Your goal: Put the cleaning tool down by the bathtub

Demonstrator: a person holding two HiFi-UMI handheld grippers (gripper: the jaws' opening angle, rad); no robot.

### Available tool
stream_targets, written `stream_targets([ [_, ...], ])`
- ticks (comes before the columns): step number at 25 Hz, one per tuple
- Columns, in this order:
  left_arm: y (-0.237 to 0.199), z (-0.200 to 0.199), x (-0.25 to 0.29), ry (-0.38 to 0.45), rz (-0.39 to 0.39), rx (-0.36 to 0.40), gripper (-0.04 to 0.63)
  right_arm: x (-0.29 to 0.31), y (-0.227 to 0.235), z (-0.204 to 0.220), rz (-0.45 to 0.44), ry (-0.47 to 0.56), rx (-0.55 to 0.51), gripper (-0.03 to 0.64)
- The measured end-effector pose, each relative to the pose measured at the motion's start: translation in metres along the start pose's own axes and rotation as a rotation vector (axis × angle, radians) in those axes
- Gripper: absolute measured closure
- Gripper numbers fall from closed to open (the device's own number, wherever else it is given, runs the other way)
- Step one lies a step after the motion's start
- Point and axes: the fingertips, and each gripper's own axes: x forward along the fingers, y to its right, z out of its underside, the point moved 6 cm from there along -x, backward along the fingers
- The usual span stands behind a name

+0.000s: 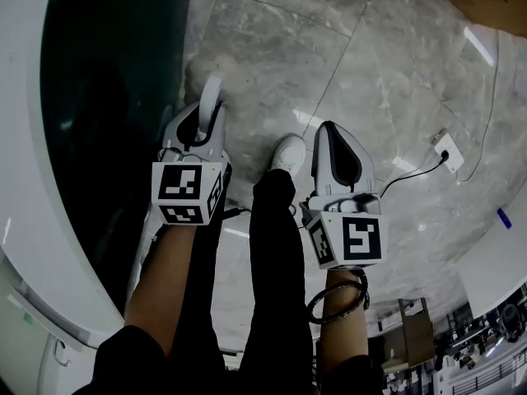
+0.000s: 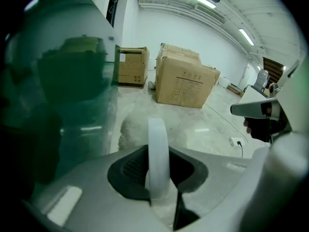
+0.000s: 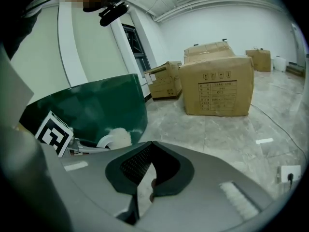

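The cleaning tool (image 1: 212, 97) has a white handle and a fluffy white head that points down at the marble floor. My left gripper (image 1: 206, 115) is shut on that handle, right beside the dark green wall of the bathtub (image 1: 107, 97). In the left gripper view the handle (image 2: 157, 153) stands between the jaws, the fluffy head (image 2: 131, 129) lies beyond it, and the bathtub (image 2: 58, 105) fills the left. My right gripper (image 1: 331, 137) hangs to the right, shut with nothing in it. From the right gripper (image 3: 147, 178) I see the tool's head (image 3: 118, 138) against the bathtub (image 3: 96, 105).
The person's dark trouser leg and white shoe (image 1: 288, 151) stand between the grippers. A wall socket with a cable (image 1: 449, 151) lies on the floor at the right. Cardboard boxes (image 2: 186, 81) (image 3: 217, 86) stand farther off on the grey marble floor.
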Motion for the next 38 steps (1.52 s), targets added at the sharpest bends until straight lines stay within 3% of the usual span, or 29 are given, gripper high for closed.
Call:
stream_targets([
  [12,-0.026,0.069,0.08,-0.042,0.012,0.008,0.515,0.058,0.015,0.082,0.001,-0.093,0.032,0.594],
  [16,-0.033,0.09,0.103,-0.06,0.005,0.003,0.515,0.074,0.022,0.097,-0.015,-0.054,0.021,0.594],
  [38,-0.057,0.158,0.197,-0.163,-0.007,0.062,0.515,0.128,0.057,0.17,-0.028,-0.131,0.027,0.594],
])
